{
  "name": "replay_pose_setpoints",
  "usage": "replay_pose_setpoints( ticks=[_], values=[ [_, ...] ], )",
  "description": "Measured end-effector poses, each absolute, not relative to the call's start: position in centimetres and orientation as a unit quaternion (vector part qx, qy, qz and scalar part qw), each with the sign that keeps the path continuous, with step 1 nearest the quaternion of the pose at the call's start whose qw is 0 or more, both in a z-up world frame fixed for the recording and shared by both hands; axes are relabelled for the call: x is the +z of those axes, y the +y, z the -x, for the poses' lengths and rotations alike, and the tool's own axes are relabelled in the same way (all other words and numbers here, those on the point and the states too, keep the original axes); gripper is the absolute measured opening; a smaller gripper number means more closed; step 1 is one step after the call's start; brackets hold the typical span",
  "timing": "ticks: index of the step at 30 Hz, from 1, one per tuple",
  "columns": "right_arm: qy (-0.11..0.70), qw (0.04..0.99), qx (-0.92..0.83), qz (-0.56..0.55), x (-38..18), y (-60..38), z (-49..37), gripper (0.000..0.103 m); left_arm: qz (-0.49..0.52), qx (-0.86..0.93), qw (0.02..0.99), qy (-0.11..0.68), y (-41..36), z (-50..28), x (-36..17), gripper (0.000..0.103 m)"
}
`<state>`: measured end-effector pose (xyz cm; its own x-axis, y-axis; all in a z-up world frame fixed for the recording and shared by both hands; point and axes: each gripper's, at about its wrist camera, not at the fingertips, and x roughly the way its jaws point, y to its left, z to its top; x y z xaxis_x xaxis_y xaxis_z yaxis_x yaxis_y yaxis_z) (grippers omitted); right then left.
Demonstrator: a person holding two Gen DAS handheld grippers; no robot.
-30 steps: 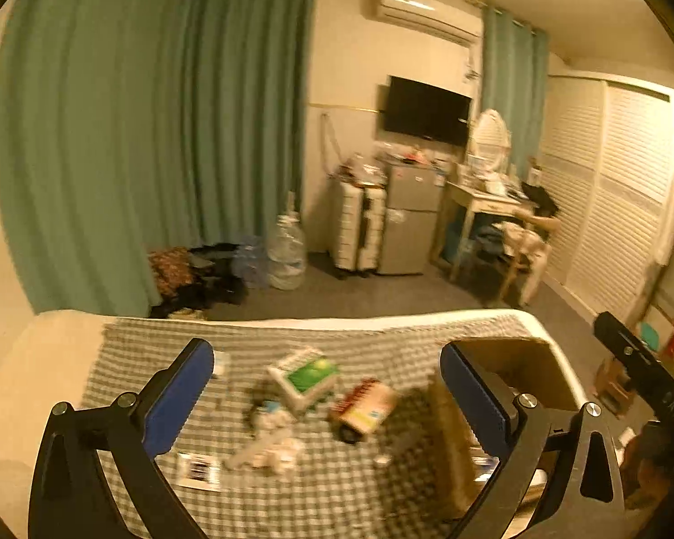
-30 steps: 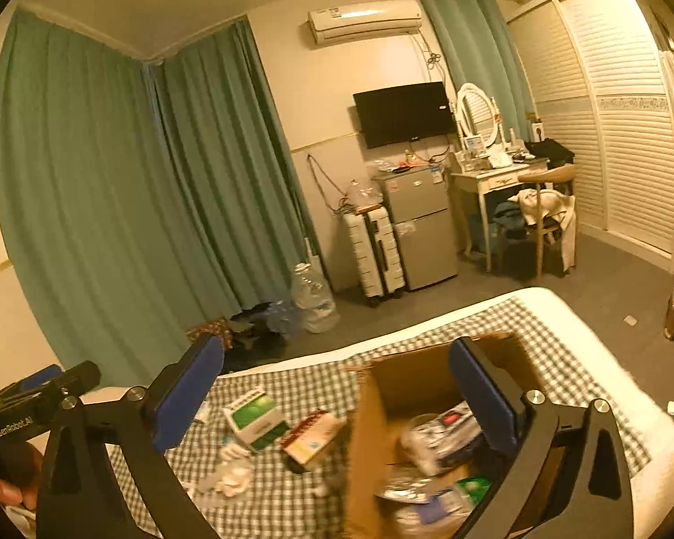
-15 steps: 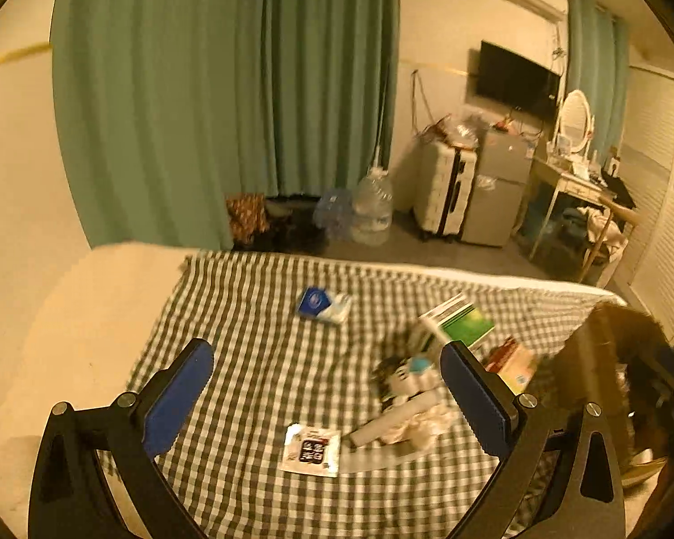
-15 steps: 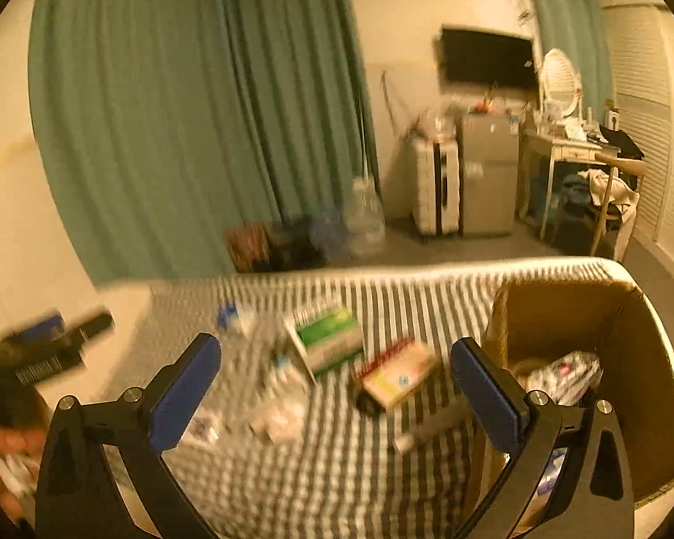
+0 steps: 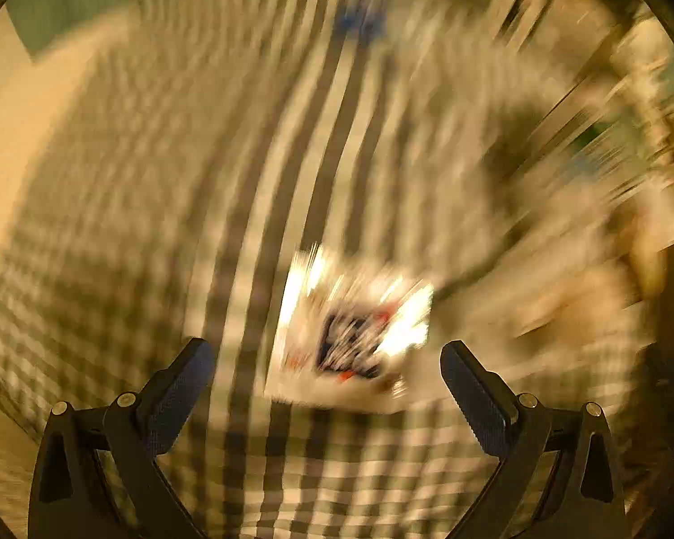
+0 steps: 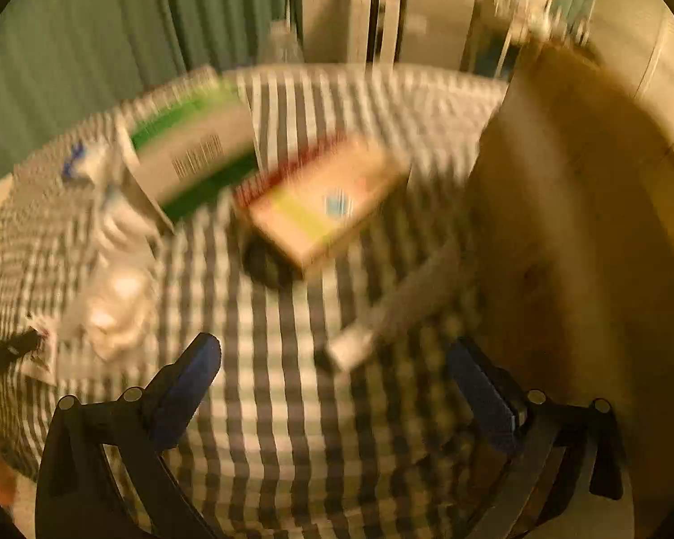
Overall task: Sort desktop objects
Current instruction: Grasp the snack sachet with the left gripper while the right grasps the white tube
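Sorting looks barely begun: both our left tongs (image 5: 327, 361) and right tongs (image 6: 334, 357) gape empty, while boxes (image 6: 323, 200) and a sachet (image 5: 350, 328) lie left of the cardboard box (image 6: 575, 233).

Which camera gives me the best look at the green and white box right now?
The right wrist view. The green and white box lies on the checked cloth, blurred, but its barcode and green bands show. The left wrist view is heavily smeared; only a streaked green patch at its right edge might be the box.
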<state>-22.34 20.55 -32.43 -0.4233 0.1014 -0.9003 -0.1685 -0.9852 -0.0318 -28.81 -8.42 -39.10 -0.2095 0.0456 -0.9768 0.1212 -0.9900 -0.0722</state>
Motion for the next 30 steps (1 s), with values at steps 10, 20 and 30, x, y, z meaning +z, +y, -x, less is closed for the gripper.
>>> replay_pose_setpoints(
  ticks=[10, 20, 30],
  values=[
    [0.112, 0.068, 0.831, 0.54, -35.9, 24.2, 23.8, 0.089, -0.592, -0.802, 0.023, 0.083, -8.7, 27.0, -37.4, 0.052],
    [0.148, 0.049, 0.837, 0.525, -34.1, 26.8, 21.6, 0.023, -0.559, -0.822, 0.002, 0.112, -9.1, 24.4, -34.4, 0.003],
    [0.153, -0.053, 0.885, 0.437, -24.3, 24.9, 16.5, 0.019, -0.463, -0.879, -0.006, 0.115, -8.8, 21.0, -24.8, 0.003]
  ],
)
